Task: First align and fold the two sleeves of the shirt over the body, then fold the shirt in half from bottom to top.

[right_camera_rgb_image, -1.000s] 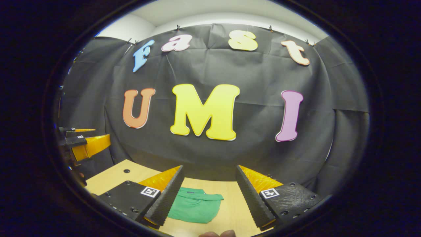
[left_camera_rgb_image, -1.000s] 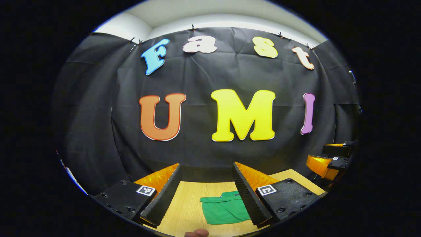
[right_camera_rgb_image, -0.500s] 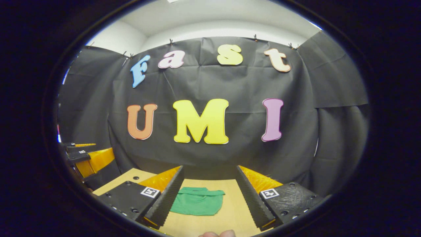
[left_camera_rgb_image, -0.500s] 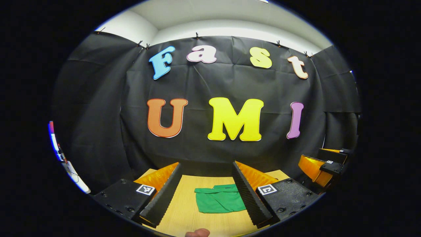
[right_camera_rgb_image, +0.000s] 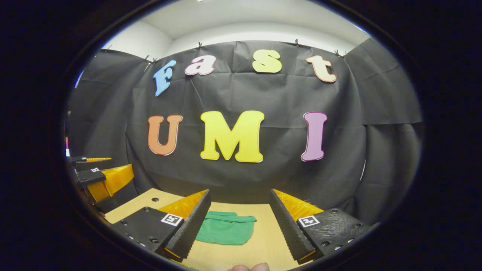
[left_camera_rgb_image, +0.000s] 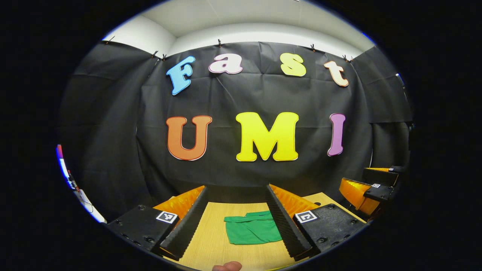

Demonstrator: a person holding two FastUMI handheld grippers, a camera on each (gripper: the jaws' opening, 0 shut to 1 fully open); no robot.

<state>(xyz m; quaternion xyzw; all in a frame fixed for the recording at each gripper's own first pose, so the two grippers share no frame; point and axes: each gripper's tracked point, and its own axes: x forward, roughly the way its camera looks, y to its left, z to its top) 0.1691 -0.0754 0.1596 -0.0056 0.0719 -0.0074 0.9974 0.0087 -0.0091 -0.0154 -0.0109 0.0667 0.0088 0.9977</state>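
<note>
Looks to me like the folding is basically done here; the green shirt (left_camera_rgb_image: 253,232) sits on the bench (left_camera_rgb_image: 211,241) as a small compact rectangle, no sleeves sticking out, one edge doubled over at the far side; so I'd judge both the sleeve folds and the bottom-to-top fold as finished, and this is the pull-away stage.

The left hand-held gripper (left_camera_rgb_image: 236,218) is spread wide with nothing between its fingers, held above the bench; in the left gripper view the shirt lies ahead and below, toward its right finger and partly hidden behind it, not touching. The right hand-held gripper (right_camera_rgb_image: 238,220) is spread wide too and empty; in the right gripper view the shirt (right_camera_rgb_image: 225,232) lies ahead and below, tucked partly behind its left finger, again apart from it. So the shirt is between the two, roughly.

Next move, if any, probably just calls for keeping both clear of the cloth; maybe a light press if the top layer springs up, though I can't tell how flat it really lies.
</note>
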